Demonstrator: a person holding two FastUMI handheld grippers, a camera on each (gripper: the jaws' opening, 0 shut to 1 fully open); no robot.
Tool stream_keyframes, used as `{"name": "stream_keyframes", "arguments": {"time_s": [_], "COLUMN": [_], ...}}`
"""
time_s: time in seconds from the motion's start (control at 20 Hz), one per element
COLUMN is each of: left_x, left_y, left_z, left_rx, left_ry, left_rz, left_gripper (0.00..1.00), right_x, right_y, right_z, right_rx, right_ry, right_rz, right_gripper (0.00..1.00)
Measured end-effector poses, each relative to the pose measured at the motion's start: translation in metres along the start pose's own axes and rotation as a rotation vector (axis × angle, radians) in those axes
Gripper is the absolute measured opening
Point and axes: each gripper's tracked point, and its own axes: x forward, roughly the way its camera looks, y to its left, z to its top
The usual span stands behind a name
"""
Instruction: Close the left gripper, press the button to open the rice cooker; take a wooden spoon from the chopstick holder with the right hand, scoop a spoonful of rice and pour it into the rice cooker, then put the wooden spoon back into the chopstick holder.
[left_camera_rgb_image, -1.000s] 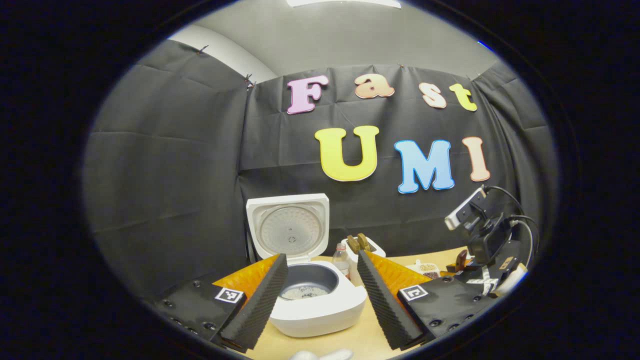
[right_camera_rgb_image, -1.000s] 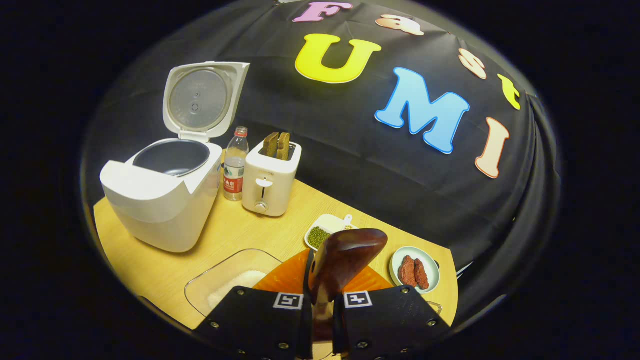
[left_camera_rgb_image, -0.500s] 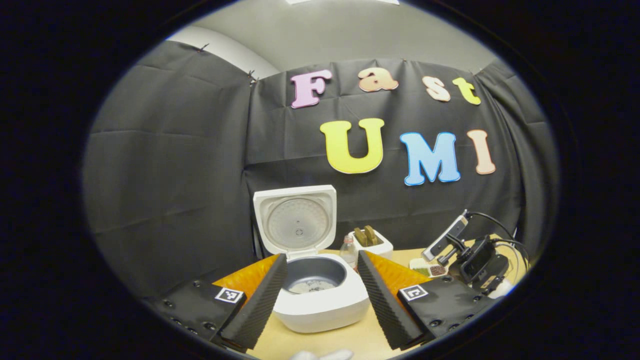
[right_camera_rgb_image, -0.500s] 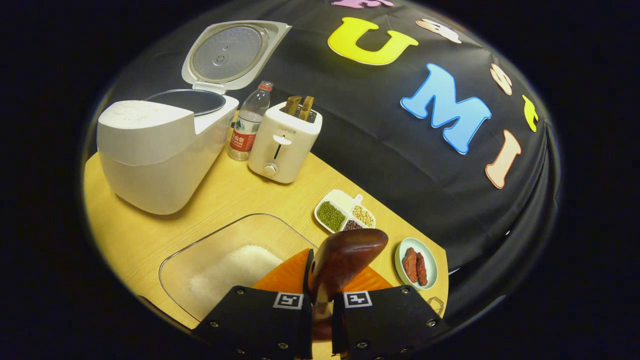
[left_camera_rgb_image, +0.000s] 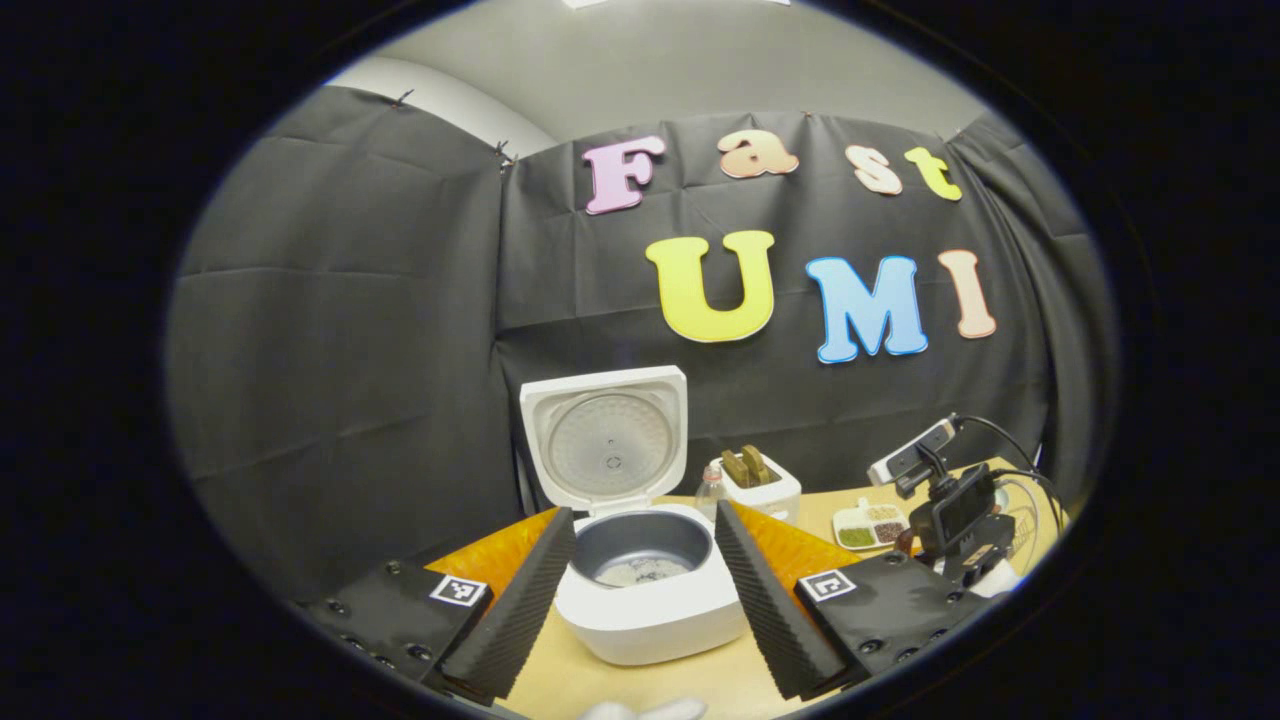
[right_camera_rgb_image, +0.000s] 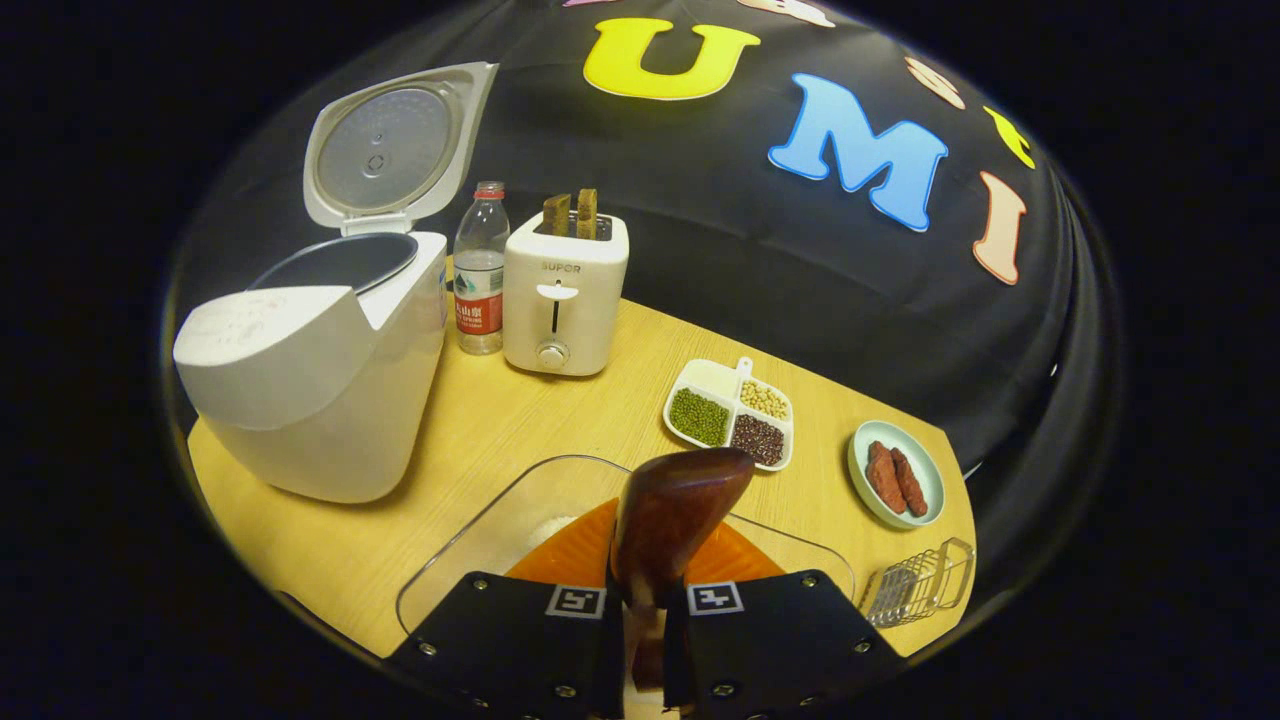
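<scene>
Since a second ago our right gripper (right_camera_rgb_image: 642, 610) has swung away from the rice cooker (right_camera_rgb_image: 310, 385) and dropped toward the counter's near edge, so the wire chopstick holder (right_camera_rgb_image: 920, 583) at the near right corner has come into the right gripper view. Our fingers there are clamped on the handle of the wooden spoon (right_camera_rgb_image: 675, 520), whose long axis runs forward along the fingers, bowl end away from us and turned back-side up. We cannot tell whether any grains cling inside it.

Rice already lies in the cooker's pot (left_camera_rgb_image: 640, 572) in the left gripper view, so we judge the pour done and the return of the spoon the step in hand. What the move turns on: the holder lies to the right of the spoon's tip and near it, close by the counter's edge, so we must pivot right and tip the spoon upright to drop it in.

Under the spoon sits the clear rice tray (right_camera_rgb_image: 500, 520); the plate of sausages (right_camera_rgb_image: 895, 486) stands just behind the holder, the divided bean dish (right_camera_rgb_image: 730, 412) farther back. Toaster (right_camera_rgb_image: 563, 292) and water bottle (right_camera_rgb_image: 480, 270) keep to the far edge, well clear.

Our left gripper (left_camera_rgb_image: 640, 600) hangs spread apart, holding nothing, in front of the cooker with its lid (left_camera_rgb_image: 605, 435) up.
</scene>
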Motion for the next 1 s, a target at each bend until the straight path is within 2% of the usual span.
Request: {"name": "stream_keyframes", "arguments": {"time_s": [0.35,0.5,0.65,0.85,0.95,1.0], "left_x": [0.001,0.0,-0.002,0.0,0.001,0.001], "left_y": [0.014,0.016,0.016,0.014,0.011,0.01], "left_z": [-0.004,-0.004,-0.003,-0.002,0.001,0.002], "left_rx": [-0.01,-0.007,-0.009,-0.006,0.006,0.015], "left_ry": [0.024,0.026,0.031,0.038,0.037,0.035], "left_rz": [0.022,0.021,0.018,0.014,0.011,0.009], "left_gripper": [0.97,0.99,0.97,0.99,0.96,0.99], "right_x": [0.0,-0.002,-0.002,-0.003,-0.003,-0.005], "right_y": [0.019,0.022,0.016,0.001,-0.01,-0.016], "right_z": [0.01,0.014,0.013,0.012,0.011,0.01], "right_rx": [0.262,0.433,0.573,0.827,0.925,0.97], "right_ry": [-0.016,-0.024,-0.019,-0.015,-0.02,-0.028], "right_rz": [0.11,0.193,0.252,0.344,0.374,0.387], "right_gripper": [0.16,0.16,0.15,0.15,0.15,0.15]}}
